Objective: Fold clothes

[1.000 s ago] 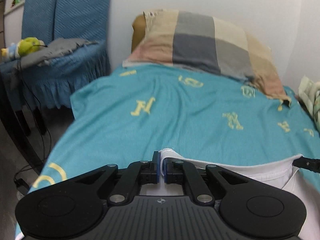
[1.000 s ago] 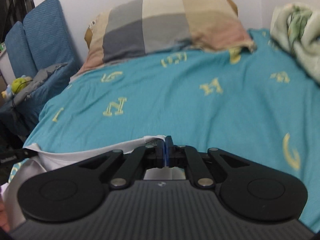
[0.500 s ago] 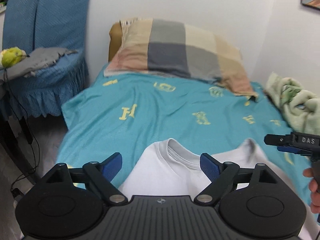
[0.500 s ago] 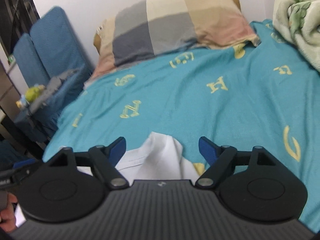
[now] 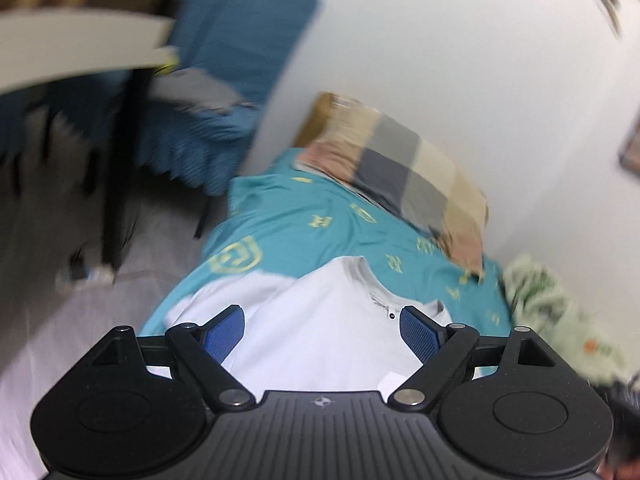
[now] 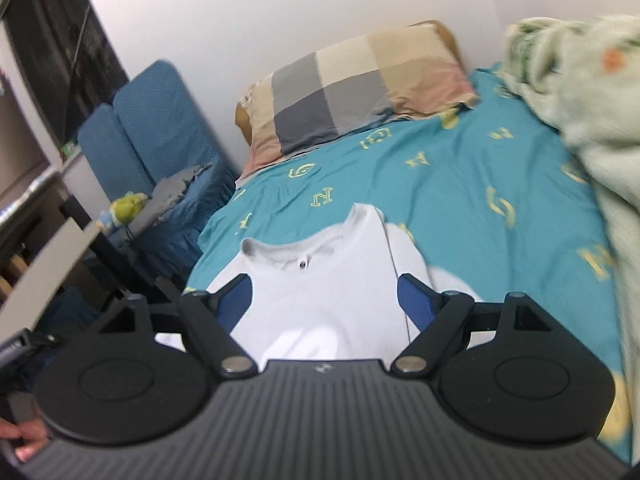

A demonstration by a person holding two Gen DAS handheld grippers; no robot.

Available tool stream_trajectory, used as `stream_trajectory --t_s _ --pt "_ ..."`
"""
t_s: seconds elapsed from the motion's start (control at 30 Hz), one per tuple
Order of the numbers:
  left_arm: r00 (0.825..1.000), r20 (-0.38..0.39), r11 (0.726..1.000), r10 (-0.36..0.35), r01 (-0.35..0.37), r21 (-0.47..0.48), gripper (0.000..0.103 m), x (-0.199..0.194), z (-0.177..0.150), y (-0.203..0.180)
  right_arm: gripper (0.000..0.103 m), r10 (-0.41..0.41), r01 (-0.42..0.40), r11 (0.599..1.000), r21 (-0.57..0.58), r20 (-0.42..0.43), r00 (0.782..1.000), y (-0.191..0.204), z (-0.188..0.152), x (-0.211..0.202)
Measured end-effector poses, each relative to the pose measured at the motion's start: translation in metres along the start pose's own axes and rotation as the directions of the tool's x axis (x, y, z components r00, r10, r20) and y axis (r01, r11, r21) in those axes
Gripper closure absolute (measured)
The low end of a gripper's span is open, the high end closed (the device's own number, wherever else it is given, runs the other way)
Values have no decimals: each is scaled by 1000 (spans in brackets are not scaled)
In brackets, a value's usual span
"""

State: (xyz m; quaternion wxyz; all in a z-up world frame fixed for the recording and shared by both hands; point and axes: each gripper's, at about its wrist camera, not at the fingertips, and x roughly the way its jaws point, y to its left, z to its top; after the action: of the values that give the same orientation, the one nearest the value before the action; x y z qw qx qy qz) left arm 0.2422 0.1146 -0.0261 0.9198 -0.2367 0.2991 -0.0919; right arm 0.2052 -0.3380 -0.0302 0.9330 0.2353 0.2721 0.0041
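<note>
white cotton t-shirt [image 6: 332, 292] is lying flat on the bed's teal sheet with yellow letters [image 6: 460, 184], collar end pointing toward the checked grey, beige and pink pillow [image 6: 352, 92] up at the wall. there's a tiny dark dot just under the neckline, can't tell what it is. the left tool [image 5: 320, 330] has its blue-padded fingers [image 5: 420, 332] spread wide with nothing pinched between them, the shirt only shows through the gap from above. same deal with the right tool [image 6: 326, 300], jaws standing wide apart, blue pads [image 6: 236, 300] clear of the fabric, shirt laid out underneath. both tools' jaws have just been opening and neither has cloth in them now. left wrist view is pretty smeared, everything tilted, but you can make out the shirt's shoulder and one sleeve toward the near edge of the bed. a crumpled pale green fleece blanket [image 6: 580, 92] sits along the right side of the bed by the wall. off the left side of the bed there's a blue fabric-covered chair [image 6: 160, 120] with a grey cloth [image 6: 176, 184] draped on the seat and a yellow-green plush toy [image 6: 126, 206] beside it.
</note>
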Motion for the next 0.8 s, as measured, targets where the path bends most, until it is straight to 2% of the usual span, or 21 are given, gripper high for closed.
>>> stream_trajectory --t_s 0.2,0.3,0.47,0.67,0.77,0.8 --pt "997 -11 981 71 -72 -178 21 -39 -27 49 22 -20 24 994 110 -37 999 -9 -35 -73" --pt "994 -46 967 103 -110 -229 21 -40 -33 70 21 1 8 985 171 -50 999 -17 -48 -89" --pt "993 -88 933 76 -101 -345 26 -12 -48 105 21 4 9 981 192 -65 998 -29 -65 -76" --pt "991 -106 914 86 -121 -388 40 38 -61 134 21 52 -32 979 203 -91 995 -31 -72 -43" --pt "995 -81 910 61 -89 -405 70 58 -58 143 21 52 -37 985 168 -88 995 -26 -72 -28" --pt "997 -66 906 43 -67 -418 94 62 -56 147 21 47 -33 987 157 -88 995 -25 -72 -24"
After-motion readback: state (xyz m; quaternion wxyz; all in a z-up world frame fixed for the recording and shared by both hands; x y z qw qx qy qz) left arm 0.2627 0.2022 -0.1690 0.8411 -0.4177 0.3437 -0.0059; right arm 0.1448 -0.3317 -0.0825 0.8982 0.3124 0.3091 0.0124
